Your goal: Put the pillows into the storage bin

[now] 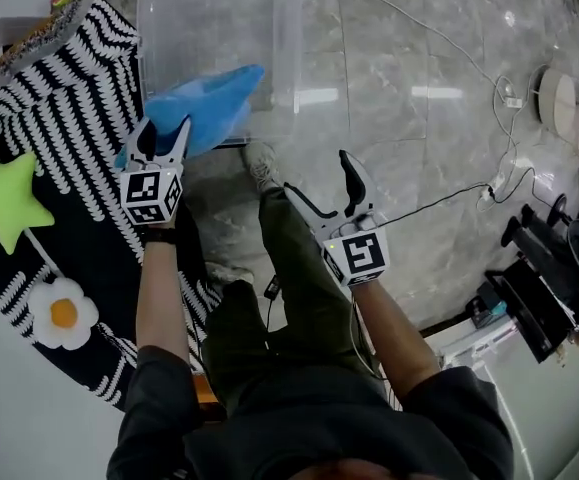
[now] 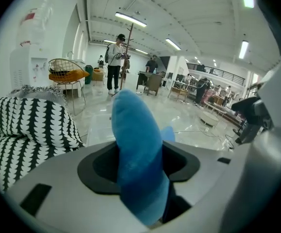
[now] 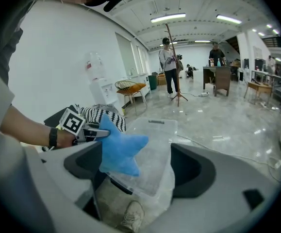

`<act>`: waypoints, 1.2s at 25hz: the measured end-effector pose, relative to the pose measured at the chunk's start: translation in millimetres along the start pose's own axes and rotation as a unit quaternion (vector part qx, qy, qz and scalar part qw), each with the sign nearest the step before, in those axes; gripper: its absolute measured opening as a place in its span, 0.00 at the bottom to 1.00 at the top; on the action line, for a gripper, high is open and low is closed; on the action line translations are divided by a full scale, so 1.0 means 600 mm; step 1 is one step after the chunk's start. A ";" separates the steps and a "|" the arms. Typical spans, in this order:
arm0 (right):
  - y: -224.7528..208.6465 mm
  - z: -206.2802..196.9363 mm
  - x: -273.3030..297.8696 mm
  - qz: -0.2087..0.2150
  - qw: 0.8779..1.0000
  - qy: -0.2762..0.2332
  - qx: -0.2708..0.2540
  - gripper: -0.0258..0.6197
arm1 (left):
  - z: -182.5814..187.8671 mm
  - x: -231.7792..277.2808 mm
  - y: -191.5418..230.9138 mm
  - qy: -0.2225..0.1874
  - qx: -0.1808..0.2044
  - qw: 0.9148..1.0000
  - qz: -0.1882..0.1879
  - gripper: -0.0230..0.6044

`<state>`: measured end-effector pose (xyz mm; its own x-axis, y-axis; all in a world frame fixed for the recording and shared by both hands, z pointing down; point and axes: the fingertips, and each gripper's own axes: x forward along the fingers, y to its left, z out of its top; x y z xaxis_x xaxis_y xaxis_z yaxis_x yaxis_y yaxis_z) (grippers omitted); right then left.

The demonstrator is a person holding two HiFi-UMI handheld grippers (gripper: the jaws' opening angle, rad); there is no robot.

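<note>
A blue star pillow [image 1: 207,108] hangs at the near edge of the clear plastic storage bin [image 1: 219,28], which stands on the marble floor. My left gripper [image 1: 166,128] is shut on one point of that pillow; in the left gripper view the blue pillow [image 2: 135,149] fills the gap between the jaws. The right gripper view shows the blue pillow [image 3: 118,149] over the near left corner of the bin [image 3: 155,144]. My right gripper [image 1: 319,176] is open and empty, to the right of the bin above the floor. A green star pillow [image 1: 4,198] and a fried-egg pillow [image 1: 62,313] lie on the black-and-white blanket [image 1: 79,98].
The person's shoe [image 1: 261,163] stands just in front of the bin. Cables [image 1: 449,198] run across the floor to the right, towards black equipment [image 1: 544,288] and a round white device [image 1: 557,98]. People stand far off across the hall [image 2: 115,62].
</note>
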<state>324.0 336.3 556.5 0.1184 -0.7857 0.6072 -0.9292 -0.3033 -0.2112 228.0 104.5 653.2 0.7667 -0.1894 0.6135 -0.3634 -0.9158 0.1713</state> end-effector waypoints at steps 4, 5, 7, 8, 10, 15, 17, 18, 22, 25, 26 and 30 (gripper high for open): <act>-0.014 -0.037 0.008 -0.009 1.000 0.016 0.014 0.72 | 0.008 0.038 -0.010 -0.010 0.021 1.000 -0.011 0.43; -0.017 -0.045 0.010 -0.012 1.000 0.021 0.018 0.72 | 0.008 0.048 -0.015 -0.008 0.027 0.999 -0.016 0.43; -0.027 -0.056 0.015 -0.016 0.999 0.029 0.026 0.72 | 0.008 0.069 -0.025 -0.001 0.040 0.999 -0.027 0.43; -0.034 -0.058 0.017 -0.017 0.999 0.033 0.029 0.72 | 0.009 0.078 -0.031 0.003 0.044 0.999 -0.032 0.43; -0.047 -0.057 0.020 -0.020 0.999 0.035 0.032 0.72 | 0.012 0.092 -0.044 0.006 0.051 0.998 -0.040 0.43; -0.063 -0.060 0.019 -0.027 0.998 0.037 0.040 0.72 | 0.003 0.111 -0.074 0.015 0.066 0.996 -0.057 0.43; -0.065 -0.063 0.023 -0.028 0.998 0.040 0.043 0.72 | -0.025 0.120 -0.074 0.031 0.060 0.996 -0.061 0.46; -0.065 -0.066 0.027 -0.028 0.998 0.041 0.044 0.72 | -0.043 0.126 -0.073 0.044 0.057 0.995 -0.063 0.50; -0.064 -0.081 0.035 -0.025 0.997 0.048 0.046 0.72 | -0.108 0.127 -0.075 0.073 0.056 0.994 -0.060 0.46; -0.066 -0.086 0.040 -0.024 0.997 0.055 0.045 0.72 | -0.121 0.114 -0.070 0.070 0.048 0.995 -0.047 0.41; -0.067 -0.085 0.042 -0.024 0.997 0.056 0.044 0.72 | -0.125 0.112 -0.069 0.072 0.044 0.995 -0.047 0.42; -0.063 -0.078 0.051 -0.018 0.998 0.054 0.035 0.72 | -0.136 0.094 -0.064 0.075 0.043 0.995 -0.043 0.43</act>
<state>346.5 349.3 619.1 0.1097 -0.7123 0.6932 -0.8976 -0.3706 -0.2387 242.2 158.0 743.9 0.7023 -0.0599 0.7093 -0.2481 -0.9546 0.1651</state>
